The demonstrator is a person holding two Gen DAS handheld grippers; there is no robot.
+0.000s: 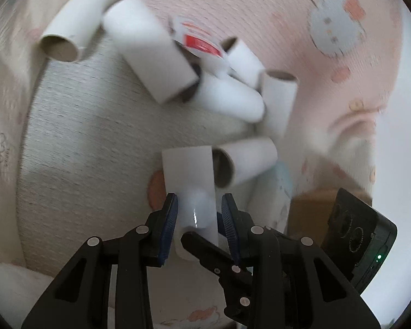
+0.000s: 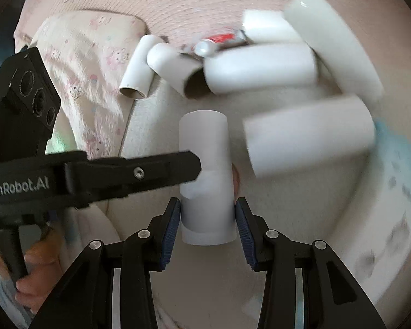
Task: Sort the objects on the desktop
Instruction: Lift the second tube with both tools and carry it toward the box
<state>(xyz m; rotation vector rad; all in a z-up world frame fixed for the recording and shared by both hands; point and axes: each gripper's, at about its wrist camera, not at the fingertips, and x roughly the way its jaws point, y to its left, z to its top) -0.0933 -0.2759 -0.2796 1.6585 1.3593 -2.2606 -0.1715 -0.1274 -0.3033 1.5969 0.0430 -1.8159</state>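
Note:
A white cardboard tube (image 1: 190, 186) stands between both grippers; it also shows in the right wrist view (image 2: 205, 175). My right gripper (image 2: 207, 215) is shut on its lower part. My left gripper (image 1: 198, 208) has its jaws around the same tube, the left pad touching it and a small gap at the right pad; its finger (image 2: 139, 172) reaches the tube from the left. Several more white tubes (image 1: 148, 54) lie in a loose pile beyond, with a red-and-white tube of paste (image 1: 200, 42) among them.
The pile lies on a cream knit cushion (image 1: 82, 137) over a pink patterned blanket (image 1: 328, 27). A pale blue-and-white package (image 2: 391, 197) sits at the right. A brown box edge (image 1: 309, 205) lies at the right of the left wrist view.

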